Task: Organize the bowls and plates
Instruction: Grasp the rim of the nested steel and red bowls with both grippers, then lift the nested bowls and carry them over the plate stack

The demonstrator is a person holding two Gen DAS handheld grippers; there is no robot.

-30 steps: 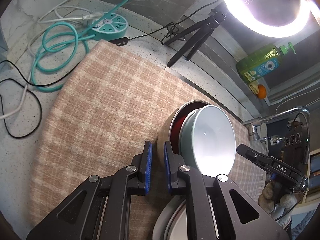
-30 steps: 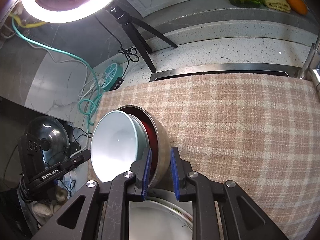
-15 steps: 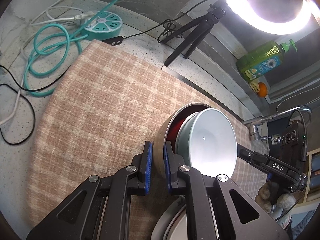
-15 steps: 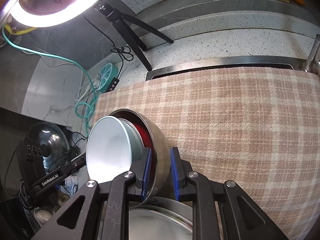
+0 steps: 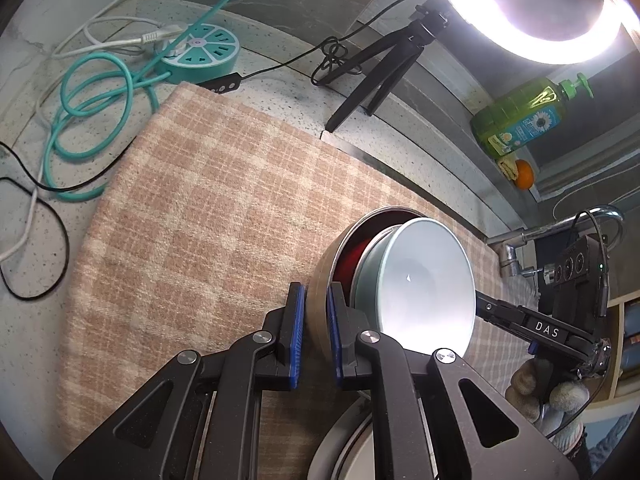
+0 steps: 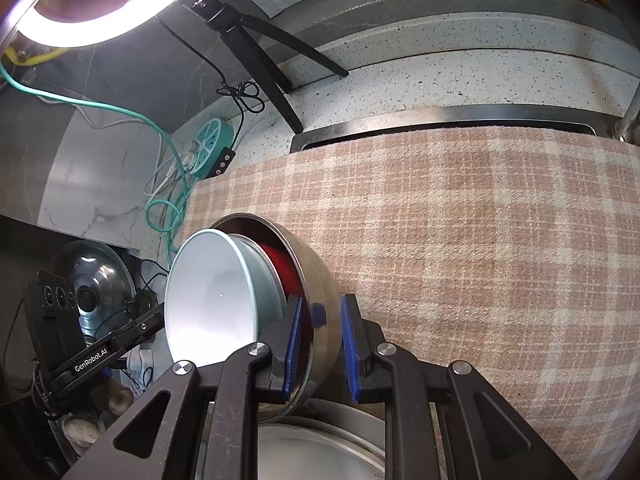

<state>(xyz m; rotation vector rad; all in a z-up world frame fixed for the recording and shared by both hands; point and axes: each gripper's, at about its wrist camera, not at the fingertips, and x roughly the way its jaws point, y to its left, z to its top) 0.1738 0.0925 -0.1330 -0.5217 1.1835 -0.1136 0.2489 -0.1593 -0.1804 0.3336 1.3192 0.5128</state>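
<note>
A steel bowl [image 5: 323, 264] holds a red bowl [image 5: 352, 254] and, innermost, a pale teal bowl [image 5: 424, 284]. The nested stack is tipped on its side above the plaid cloth [image 5: 208, 216]. My left gripper [image 5: 316, 300] is shut on the steel bowl's rim, one pad inside and one outside. On the opposite rim of the steel bowl [image 6: 320, 276] my right gripper [image 6: 321, 320] is shut the same way. The teal bowl [image 6: 212, 292] faces away from it, with the red bowl [image 6: 286, 268] behind. A pale plate [image 6: 320, 452] lies under the stack near the front edge.
A ring light on a black tripod [image 5: 372, 76] stands behind the cloth. A teal power strip [image 5: 204, 54] with looped cables lies at the far left. A green soap bottle [image 5: 520, 120], an orange [image 5: 525, 174] and a faucet [image 5: 560, 228] are at the right. A pot lid [image 6: 96, 284] sits beyond the counter.
Both grippers keep the same hold on the steel bowl. The stack has barely shifted between the frames.
</note>
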